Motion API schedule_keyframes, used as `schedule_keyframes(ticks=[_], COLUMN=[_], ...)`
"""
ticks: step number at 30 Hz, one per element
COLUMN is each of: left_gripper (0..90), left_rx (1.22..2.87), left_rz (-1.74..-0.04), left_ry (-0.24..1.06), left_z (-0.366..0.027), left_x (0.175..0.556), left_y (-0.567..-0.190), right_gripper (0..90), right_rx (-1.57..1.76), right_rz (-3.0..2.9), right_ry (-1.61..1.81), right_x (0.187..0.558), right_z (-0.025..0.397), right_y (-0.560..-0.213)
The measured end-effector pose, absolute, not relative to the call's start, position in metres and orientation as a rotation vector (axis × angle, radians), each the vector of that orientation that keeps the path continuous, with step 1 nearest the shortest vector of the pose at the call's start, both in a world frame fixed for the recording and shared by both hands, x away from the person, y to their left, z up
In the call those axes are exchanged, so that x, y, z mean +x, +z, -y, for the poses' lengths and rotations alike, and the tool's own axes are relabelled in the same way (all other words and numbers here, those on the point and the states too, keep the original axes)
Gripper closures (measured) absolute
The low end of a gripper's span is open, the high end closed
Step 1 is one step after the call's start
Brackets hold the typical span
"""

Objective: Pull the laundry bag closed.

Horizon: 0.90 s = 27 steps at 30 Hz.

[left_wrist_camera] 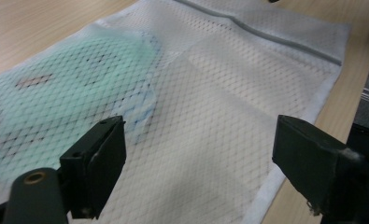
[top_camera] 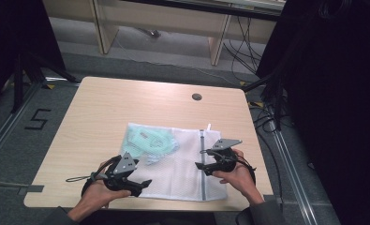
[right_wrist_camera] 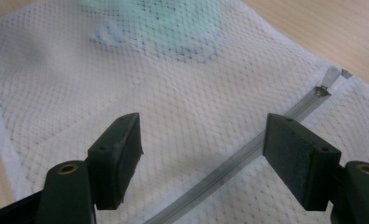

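A white mesh laundry bag point(top_camera: 182, 164) lies flat on the wooden table point(top_camera: 103, 112), near its front edge. A pale green item point(top_camera: 150, 140) shows through the mesh in the bag's far left part. The grey zipper point(top_camera: 203, 164) runs front to back along the bag's right side and looks closed, its pull point(right_wrist_camera: 329, 79) at the far end. My left gripper point(top_camera: 140, 176) hovers open over the bag's front left corner; the mesh point(left_wrist_camera: 219, 93) and green item point(left_wrist_camera: 65, 88) lie ahead. My right gripper point(top_camera: 202, 158) stands open just over the zipper point(right_wrist_camera: 247, 149), nothing between its jaws.
A round cable hole point(top_camera: 196, 97) sits near the table's far edge. Black cables point(top_camera: 267, 117) and a dark curtain point(top_camera: 332, 93) lie to the right. A tripod leg point(top_camera: 28, 70) stands at the left. Wooden furniture point(top_camera: 173, 23) is behind.
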<state>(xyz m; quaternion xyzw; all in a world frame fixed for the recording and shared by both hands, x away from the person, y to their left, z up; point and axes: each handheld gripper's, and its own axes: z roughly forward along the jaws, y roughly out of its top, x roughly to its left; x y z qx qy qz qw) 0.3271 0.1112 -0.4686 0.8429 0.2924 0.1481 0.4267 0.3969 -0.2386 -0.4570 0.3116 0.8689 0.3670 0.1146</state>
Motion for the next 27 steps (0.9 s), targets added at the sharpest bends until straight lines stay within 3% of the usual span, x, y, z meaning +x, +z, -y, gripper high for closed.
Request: schedule_keyframes(ticks=[27], left_gripper=[16.4], left_rx=[2.119], left_rz=[-0.724], left_ry=[0.402], left_z=[-0.128], left_x=[0.316], left_y=[-0.468], right_gripper=[23.0], right_rx=[0.920], right_rz=[-2.577], right_ry=[0.964], right_x=[0.355], right_z=[0.252], right_y=[-0.465])
